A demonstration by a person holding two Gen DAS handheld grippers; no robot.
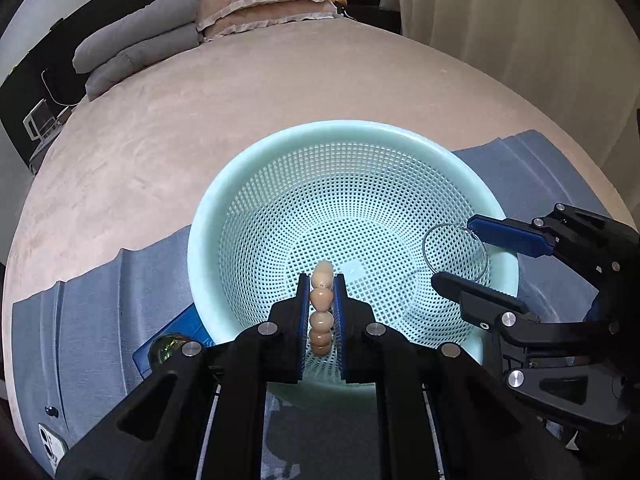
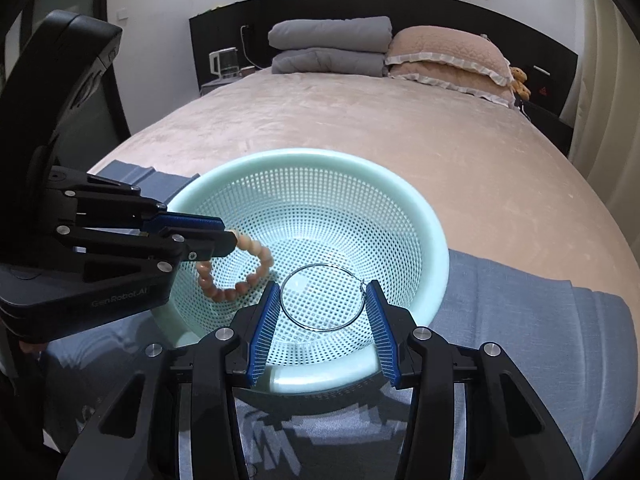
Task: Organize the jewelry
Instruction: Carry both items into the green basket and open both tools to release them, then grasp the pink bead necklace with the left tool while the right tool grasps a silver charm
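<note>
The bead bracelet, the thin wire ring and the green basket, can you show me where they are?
bead bracelet [image 2: 256, 254], right wrist view, on the beads beside the left gripper's tip.
wire ring [image 2: 320, 329], right wrist view, on its lower arc.
green basket [image 1: 200, 216], left wrist view, on its left rim.

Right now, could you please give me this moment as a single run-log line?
left gripper: shut on bead bracelet | right gripper: open, wire hoop hanging off one finger | both above mint colander | nothing dropped in yet

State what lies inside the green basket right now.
The basket floor looks bare. A bead bracelet, pinched by the left gripper, and a thin wire hoop, between the right gripper's open fingers, hang above it. The near inner wall is hidden.
</note>
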